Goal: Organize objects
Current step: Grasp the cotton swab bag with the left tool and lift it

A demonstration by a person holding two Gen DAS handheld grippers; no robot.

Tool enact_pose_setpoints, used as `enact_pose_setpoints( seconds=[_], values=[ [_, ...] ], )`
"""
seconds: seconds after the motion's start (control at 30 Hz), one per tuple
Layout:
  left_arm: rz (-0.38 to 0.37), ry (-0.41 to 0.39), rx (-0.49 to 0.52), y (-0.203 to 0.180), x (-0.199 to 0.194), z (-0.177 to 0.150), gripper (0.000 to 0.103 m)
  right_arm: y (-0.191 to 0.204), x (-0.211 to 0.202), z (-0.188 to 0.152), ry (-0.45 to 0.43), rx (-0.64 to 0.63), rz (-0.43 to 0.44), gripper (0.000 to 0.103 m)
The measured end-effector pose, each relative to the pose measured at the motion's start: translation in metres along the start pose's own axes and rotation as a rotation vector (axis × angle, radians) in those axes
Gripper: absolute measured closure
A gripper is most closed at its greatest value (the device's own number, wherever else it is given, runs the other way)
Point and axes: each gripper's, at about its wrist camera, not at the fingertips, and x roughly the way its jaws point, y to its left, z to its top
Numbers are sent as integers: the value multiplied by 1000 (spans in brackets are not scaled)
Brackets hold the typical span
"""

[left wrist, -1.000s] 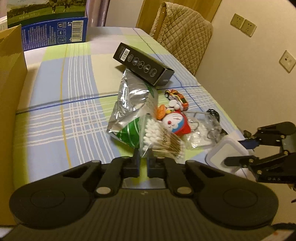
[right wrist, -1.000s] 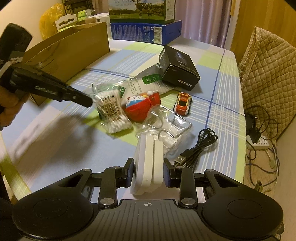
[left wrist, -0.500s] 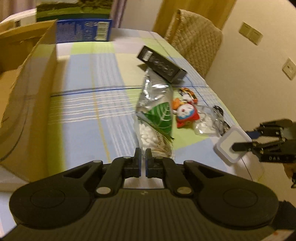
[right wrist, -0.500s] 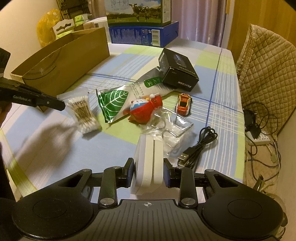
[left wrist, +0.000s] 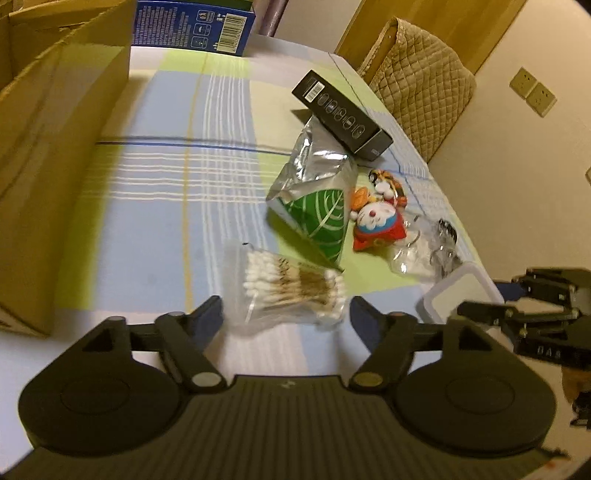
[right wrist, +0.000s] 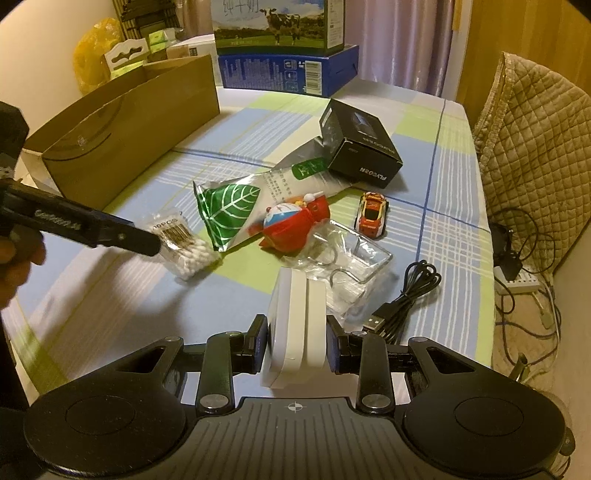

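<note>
The black box near the far side of the surface reads "FLYCO" upside down, and the cotton swab bag carries "100PCS"; the milk carton at the back shows a cow and Chinese writing I cannot read. My left gripper is spread wide, the swab bag lying on the checked cloth just ahead between its fingers; whether they touch it I cannot tell. My right gripper is clamped on a white case, held just above the surface beside a black USB cable
</note>
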Motion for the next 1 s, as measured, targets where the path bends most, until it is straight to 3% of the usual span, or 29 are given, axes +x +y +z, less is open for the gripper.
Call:
enact_pose_setpoints(
  seconds=[0.1,0.23,0.47,0.53,0.57,0.63,0.73,0.9,1.0],
  values=[
    [28,-13,-1,-2,9,6,28,-1,1,0,1,-1,-1,74],
    [63,-5,81,-6,19,11,26,-4,2,-2,2,2,-1,74],
    [12,22,61,-6,34,17,28,-4,5,-3,3,13,0,74],
    [28,16,50,-7,36,17,51,-5,6,-4,6,17,-1,74],
    [25,17,43,-6,37,17,55,-5,6,-5,7,19,-1,74],
    [5,14,36,-5,35,18,75,-5,6,-6,7,20,-4,74],
    [3,14,60,-5,28,20,89,-6,4,-6,6,22,-7,74],
    [-1,32,129,1,20,28,95,-5,1,-5,-5,21,-7,74],
    [67,21,174,0,14,32,92,-4,1,-4,-6,17,-8,74]
  ],
)
